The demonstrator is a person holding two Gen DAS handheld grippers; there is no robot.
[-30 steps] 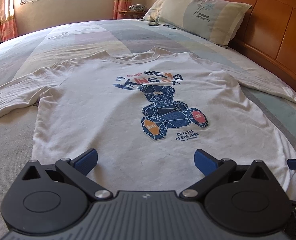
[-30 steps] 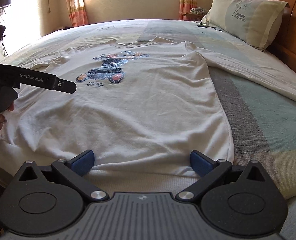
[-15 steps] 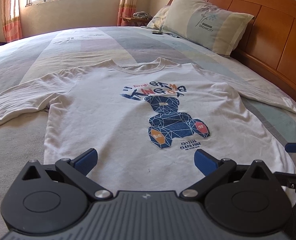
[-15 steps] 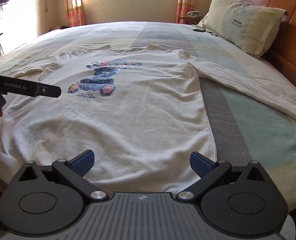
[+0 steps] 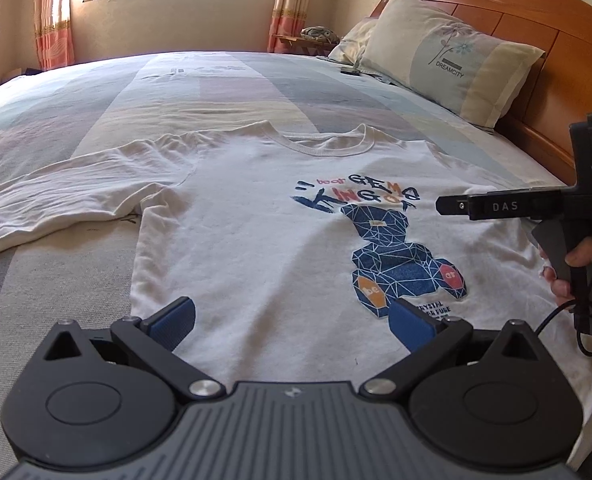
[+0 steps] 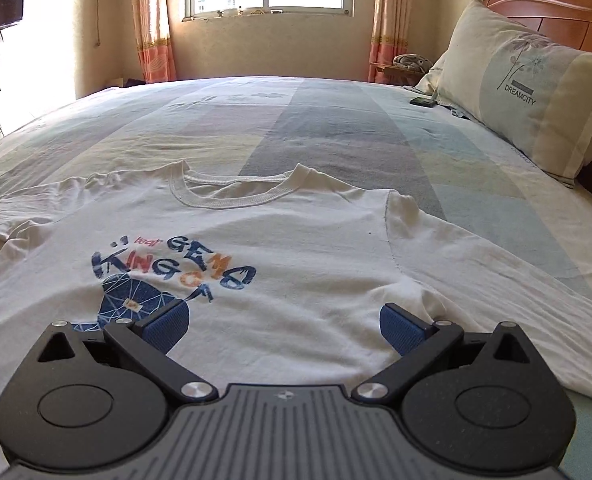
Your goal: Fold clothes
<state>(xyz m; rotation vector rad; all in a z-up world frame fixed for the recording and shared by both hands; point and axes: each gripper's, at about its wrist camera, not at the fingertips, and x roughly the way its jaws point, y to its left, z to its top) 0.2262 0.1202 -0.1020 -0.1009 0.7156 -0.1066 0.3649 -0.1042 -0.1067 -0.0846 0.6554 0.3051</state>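
A white long-sleeved shirt (image 5: 264,232) with a blue bear print lies face up and spread flat on the bed, both sleeves stretched out to the sides. It also shows in the right wrist view (image 6: 303,248). My left gripper (image 5: 292,320) is open and empty, held above the shirt's lower left part. My right gripper (image 6: 284,328) is open and empty, held above the chest near the right armpit. The right gripper's body (image 5: 535,208) and the hand holding it show at the right of the left wrist view.
The bed (image 5: 216,92) has a pastel patchwork sheet. A pillow (image 5: 455,60) leans on the wooden headboard (image 5: 567,52) at the right, with a small dark device (image 6: 423,101) beside it. A window and curtains stand behind the bed. A nightstand (image 6: 395,68) is at the far right.
Both grippers have moved forward over the shirt from its hem toward the collar. The right gripper went further, up to chest level. Both stayed open.
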